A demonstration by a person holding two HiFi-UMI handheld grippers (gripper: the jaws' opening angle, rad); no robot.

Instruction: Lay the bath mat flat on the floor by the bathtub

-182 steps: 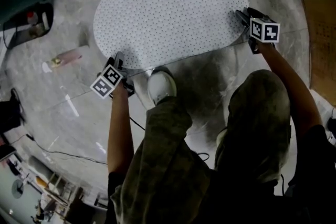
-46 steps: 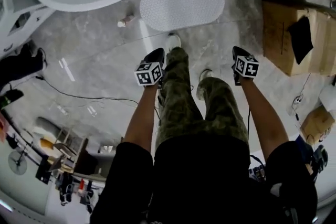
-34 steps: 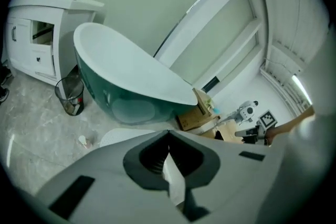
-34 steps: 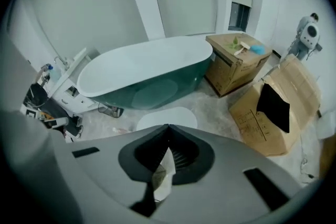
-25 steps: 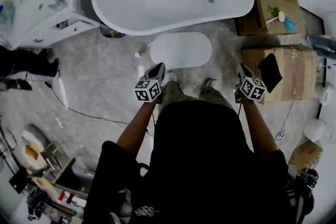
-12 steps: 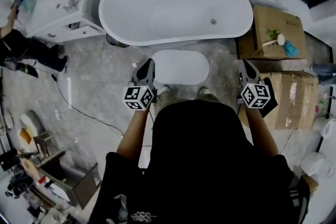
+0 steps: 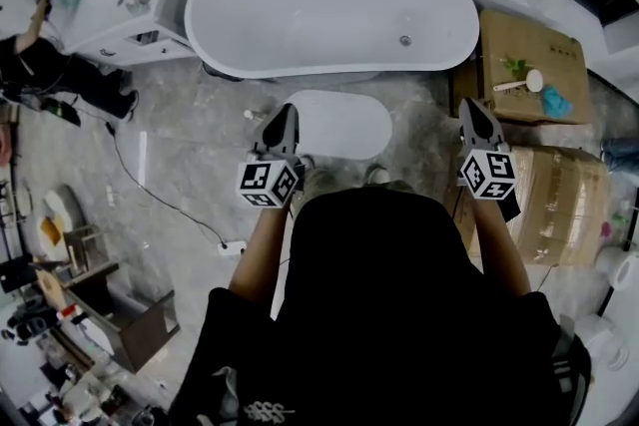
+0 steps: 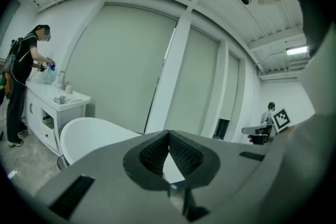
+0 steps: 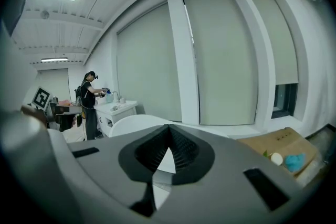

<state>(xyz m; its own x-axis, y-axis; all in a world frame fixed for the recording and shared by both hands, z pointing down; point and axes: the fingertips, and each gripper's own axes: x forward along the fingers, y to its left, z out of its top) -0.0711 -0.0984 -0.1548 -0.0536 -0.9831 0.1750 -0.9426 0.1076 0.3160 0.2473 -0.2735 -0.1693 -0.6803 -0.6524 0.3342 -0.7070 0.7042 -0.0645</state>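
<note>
My left gripper (image 7: 281, 118) left of centre, jaws together, nothing between them; my right gripper (image 7: 473, 111) right of centre, jaws likewise closed and empty; bath mat (image 7: 339, 125) flat on the floor (image 7: 190, 165) mid-frame, just below the bathtub (image 7: 329, 10)

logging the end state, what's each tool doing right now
left tool: closed, empty
right tool: closed, empty

We set the head view above the person, facing steeply down, far from the floor (image 7: 190, 165). One camera rides on the left tongs (image 8: 168, 135) and one on the right tongs (image 9: 169, 128). Each looks nearly level along its jaws toward the blinds (image 8: 126, 65). All three views share the bathtub (image 7: 329, 10) and the vanity (image 7: 125, 0).
</note>
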